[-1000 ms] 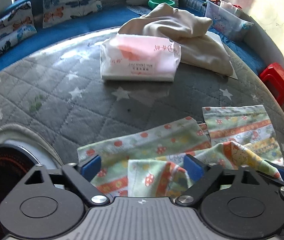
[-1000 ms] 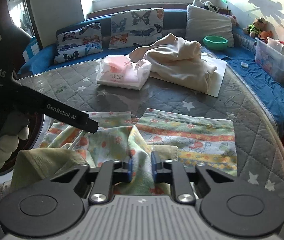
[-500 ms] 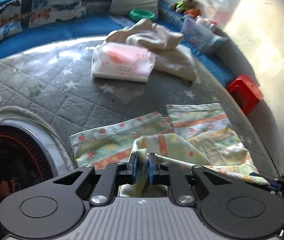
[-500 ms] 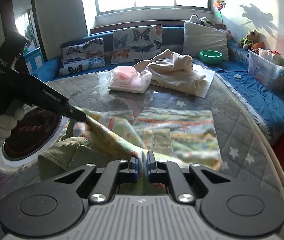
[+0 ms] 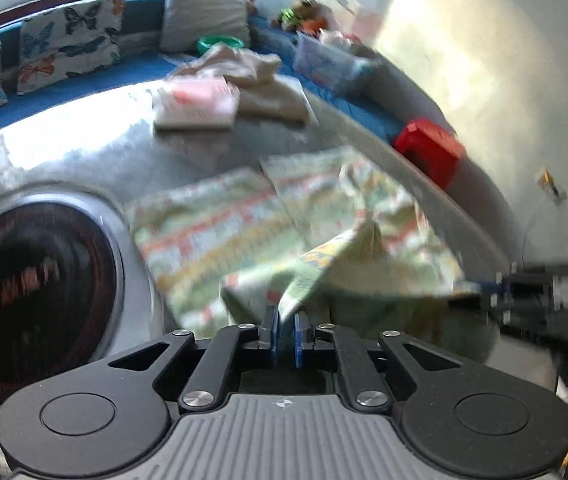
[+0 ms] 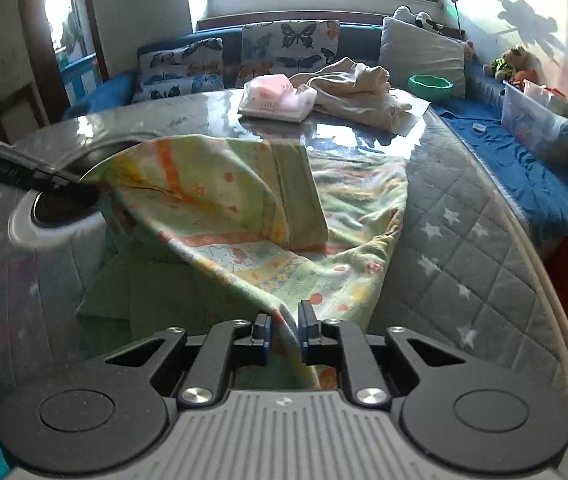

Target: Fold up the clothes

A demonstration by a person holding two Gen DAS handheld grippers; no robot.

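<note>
A light green printed garment [image 6: 244, 216] with orange stripes and cartoon figures is lifted off the quilted grey table [image 6: 463, 208]. Its far end still lies on the table. My right gripper [image 6: 284, 322] is shut on one corner of its near edge. My left gripper [image 5: 286, 322] is shut on the other corner; in the right wrist view it reaches in from the left [image 6: 84, 192]. The edge hangs stretched between the two, and the pale green inside [image 6: 299, 196] shows. In the blurred left wrist view the garment [image 5: 252, 232] spreads ahead and the right gripper [image 5: 479, 294] is at the right.
A pink and white tissue pack [image 6: 276, 98] and a heap of beige cloth [image 6: 359, 92] lie at the far side of the table. A round dark opening with a white rim [image 5: 32, 292] is at the left. A red stool [image 5: 429, 152] stands by the blue bench [image 6: 523, 168].
The left gripper went from open to shut on the garment. Both grippers have since risen and pulled back, lifting the near edge off the table and stretching it between them.
</note>
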